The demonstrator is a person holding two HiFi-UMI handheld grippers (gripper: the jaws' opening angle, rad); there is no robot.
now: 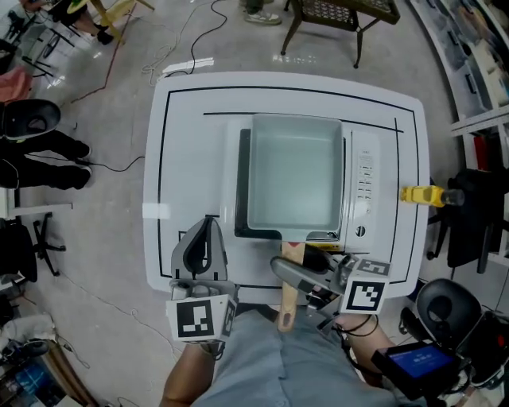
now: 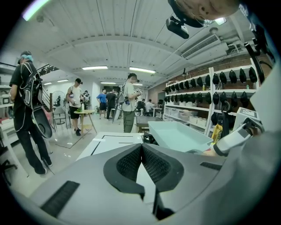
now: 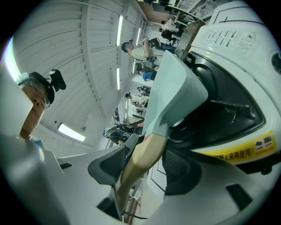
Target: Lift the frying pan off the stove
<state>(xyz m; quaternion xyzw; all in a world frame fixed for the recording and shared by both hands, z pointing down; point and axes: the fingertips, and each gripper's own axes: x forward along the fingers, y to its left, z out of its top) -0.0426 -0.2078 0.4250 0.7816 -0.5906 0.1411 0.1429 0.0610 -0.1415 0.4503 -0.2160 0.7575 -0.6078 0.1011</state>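
A pale green rectangular frying pan [image 1: 294,175] rests over the white tabletop stove [image 1: 364,183], its wooden handle [image 1: 289,302] pointing toward me. My right gripper [image 1: 296,266] is shut on that handle just behind the pan. In the right gripper view the handle [image 3: 140,162] runs between both pads of the right gripper [image 3: 147,154], with the pan [image 3: 171,88] above the stove's dark burner well [image 3: 228,110]. My left gripper [image 1: 208,222] hovers over the table [image 1: 183,143] left of the stove, shut and holding nothing. The left gripper view shows the left gripper [image 2: 141,147] with pads pressed together and the pan [image 2: 180,134] ahead on the right.
A yellow tool [image 1: 420,195] on a black stand sits at the table's right edge. Cables [image 1: 119,79] trail over the floor at left, and a dark chair [image 1: 334,16] stands beyond the table. Several people [image 2: 26,110] stand in the room, and shelves [image 2: 210,101] line its right side.
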